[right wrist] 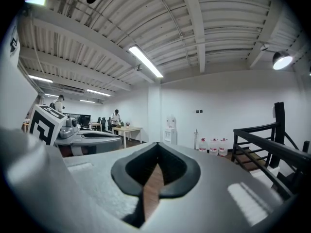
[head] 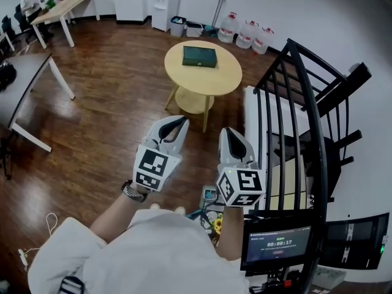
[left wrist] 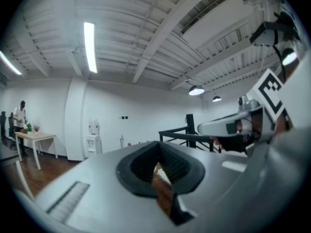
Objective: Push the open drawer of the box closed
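A dark green box [head: 199, 56] lies flat on a round wooden table [head: 184, 81] well ahead of me; from this distance its drawer does not show. Both grippers are held up near my chest, far short of the table. My left gripper [head: 180, 123] points towards the table, its jaws together with nothing between them. My right gripper [head: 228, 133] is beside it, jaws also together and empty. The left gripper view has its jaws [left wrist: 158, 148] aimed at a white wall and ceiling. The right gripper view [right wrist: 157, 149] looks across the room; the box is in neither.
A black stair railing [head: 306, 121] stands close on my right. Water bottles [head: 248, 34], a water dispenser [head: 165, 5] and bins line the far wall. Desks [head: 61, 8] stand at the far left, with a person beside them. A small screen [head: 278, 245] sits low right.
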`<state>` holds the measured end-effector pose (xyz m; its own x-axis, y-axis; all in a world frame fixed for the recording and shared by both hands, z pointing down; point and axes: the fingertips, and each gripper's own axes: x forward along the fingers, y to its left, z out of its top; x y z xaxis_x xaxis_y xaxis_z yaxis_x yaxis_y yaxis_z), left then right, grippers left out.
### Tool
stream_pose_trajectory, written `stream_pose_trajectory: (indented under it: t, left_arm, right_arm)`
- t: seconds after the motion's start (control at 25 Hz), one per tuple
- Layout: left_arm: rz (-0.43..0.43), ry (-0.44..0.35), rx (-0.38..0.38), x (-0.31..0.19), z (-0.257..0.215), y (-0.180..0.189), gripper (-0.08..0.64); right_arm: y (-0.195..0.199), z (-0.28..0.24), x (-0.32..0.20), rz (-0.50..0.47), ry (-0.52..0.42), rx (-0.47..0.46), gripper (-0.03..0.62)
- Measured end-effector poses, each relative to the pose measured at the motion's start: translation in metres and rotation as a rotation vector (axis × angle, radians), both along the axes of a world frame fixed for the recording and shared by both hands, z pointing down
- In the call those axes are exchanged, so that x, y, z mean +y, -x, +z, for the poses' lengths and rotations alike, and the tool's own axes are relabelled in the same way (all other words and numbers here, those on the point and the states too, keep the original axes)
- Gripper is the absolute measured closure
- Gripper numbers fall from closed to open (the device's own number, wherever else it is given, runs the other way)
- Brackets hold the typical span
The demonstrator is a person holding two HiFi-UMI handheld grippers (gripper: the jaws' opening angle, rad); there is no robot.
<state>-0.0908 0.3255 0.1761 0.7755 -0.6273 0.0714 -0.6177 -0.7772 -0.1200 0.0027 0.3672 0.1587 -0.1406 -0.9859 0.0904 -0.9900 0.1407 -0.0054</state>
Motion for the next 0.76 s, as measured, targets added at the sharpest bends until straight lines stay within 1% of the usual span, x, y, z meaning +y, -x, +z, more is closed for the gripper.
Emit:
stream_pose_trajectory:
  t: [0.16,0.48,0.76]
  left_arm:
    - [0.026,-0.010,0.008,0.004,0.000,0.003,0.552]
    - [0.027,0.005,0.022,0.001,0.002,0.011,0.552]
    - [0.031,-0.008,0.034,-0.006,0.000,0.008,0.552]
  right_arm:
    - [0.010,0.000,-0.002,0.008,-0.002,0.005,0.591]
    - [0.019,-0.001,-0.004,0.009,0.002,0.025,0.591]
    - [0.021,-0.001,-0.010,0.003,-0.012,0.029,0.591]
